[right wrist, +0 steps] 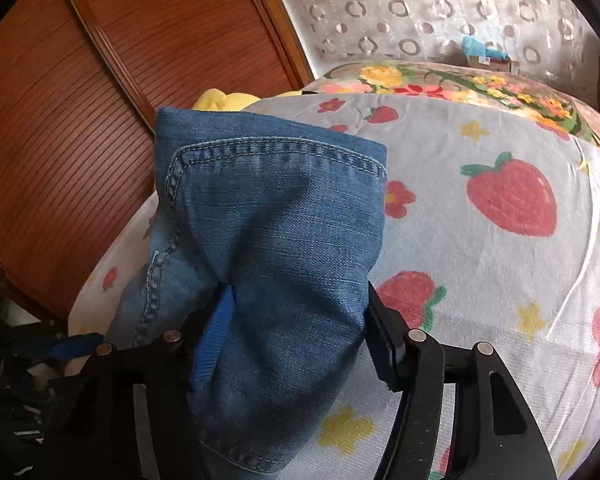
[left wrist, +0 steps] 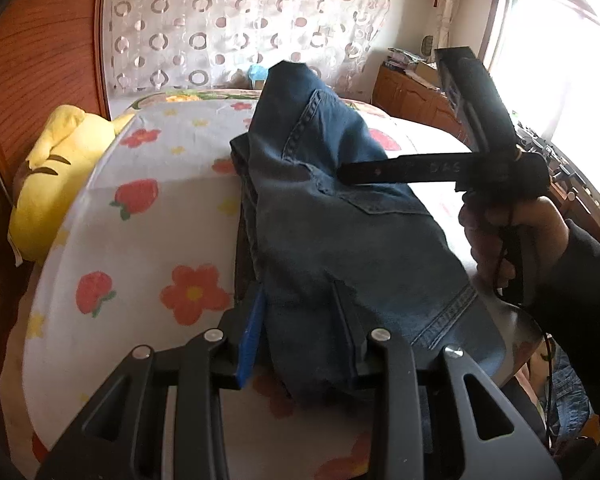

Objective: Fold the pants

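Broadly, a bed (left wrist: 148, 240) with a strawberry-and-flower sheet fills both views, and the jeans (left wrist: 340, 216) hang above it rather than lying on it, gathered in a bunch between the two tools. Their long axis runs from the left gripper (left wrist: 300, 332) up toward twelve o'clock in the left view, with a free corner standing up near the curtain. The left gripper is clamped on a thick wad of denim, its blue pad pressed into the cloth. The right gripper (right wrist: 296, 328) is likewise closed on jeans (right wrist: 276, 216), the pocket seam rising toward twelve o'clock. In the left view the right tool sits at two o'clock, close by, so both hands are equally near. Judging from this, the coming move needs the hands spread apart to stretch the cloth flat over the bed.
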`<action>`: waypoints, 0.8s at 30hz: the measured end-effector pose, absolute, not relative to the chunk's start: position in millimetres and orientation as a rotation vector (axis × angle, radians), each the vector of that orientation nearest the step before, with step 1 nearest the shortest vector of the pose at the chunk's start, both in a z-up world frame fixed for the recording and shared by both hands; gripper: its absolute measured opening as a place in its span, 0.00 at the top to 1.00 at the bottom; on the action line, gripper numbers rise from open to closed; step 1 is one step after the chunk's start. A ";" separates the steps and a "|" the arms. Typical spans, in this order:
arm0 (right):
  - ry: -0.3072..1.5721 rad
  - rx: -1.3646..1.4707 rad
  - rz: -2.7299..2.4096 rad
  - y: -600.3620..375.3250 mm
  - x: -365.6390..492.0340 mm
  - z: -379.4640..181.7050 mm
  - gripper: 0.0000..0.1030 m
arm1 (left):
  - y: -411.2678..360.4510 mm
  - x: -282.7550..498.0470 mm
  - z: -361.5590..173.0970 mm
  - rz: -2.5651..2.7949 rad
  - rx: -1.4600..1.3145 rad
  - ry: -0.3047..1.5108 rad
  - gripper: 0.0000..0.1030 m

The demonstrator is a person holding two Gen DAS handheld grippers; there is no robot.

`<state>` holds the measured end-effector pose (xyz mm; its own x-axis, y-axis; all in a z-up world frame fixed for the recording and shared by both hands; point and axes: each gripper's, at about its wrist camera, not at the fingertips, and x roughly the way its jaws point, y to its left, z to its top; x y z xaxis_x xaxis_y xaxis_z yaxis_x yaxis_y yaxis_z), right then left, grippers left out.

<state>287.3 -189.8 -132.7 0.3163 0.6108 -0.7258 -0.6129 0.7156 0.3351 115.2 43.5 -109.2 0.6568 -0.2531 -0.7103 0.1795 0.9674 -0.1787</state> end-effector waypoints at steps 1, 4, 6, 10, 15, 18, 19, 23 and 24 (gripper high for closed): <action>0.953 -0.002 0.809 -190.1 287.0 -132.4 0.42 | 43.6 115.5 -110.7 -0.246 -0.097 0.820 0.69; 0.953 0.007 0.823 -191.9 286.4 -131.4 0.50 | 43.2 115.4 -113.1 -0.247 -0.094 0.818 0.69; 0.955 0.032 0.837 -195.1 286.8 -130.3 0.59 | 43.2 114.8 -114.2 -0.250 -0.100 0.816 0.69; 0.943 0.063 0.849 -197.7 281.2 -114.0 0.79 | 46.2 113.7 -114.8 -0.260 -0.129 0.814 0.69; 0.866 -0.016 0.826 -180.4 257.4 -75.4 0.84 | 51.5 109.4 -111.8 -0.239 -0.146 0.806 0.69; 0.822 -0.051 0.826 -169.0 242.3 -55.1 0.85 | 57.9 106.2 -105.6 -0.226 -0.163 0.793 0.69; 0.807 -0.067 0.829 -162.9 236.3 -46.7 0.85 | 60.1 104.7 -102.3 -0.223 -0.168 0.783 0.69; 0.754 -0.119 0.852 -139.0 221.2 -20.9 0.85 | 73.5 97.0 -82.3 -0.214 -0.189 0.728 0.69; 0.742 -0.131 0.862 -132.9 217.7 -14.9 0.85 | 78.1 95.2 -75.9 -0.211 -0.196 0.711 0.69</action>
<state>217.7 -132.9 -14.9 0.4208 0.6420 -0.6409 -0.7292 0.6597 0.1820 95.2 78.1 -75.9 0.7382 -0.2571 -0.6237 0.1247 0.9606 -0.2483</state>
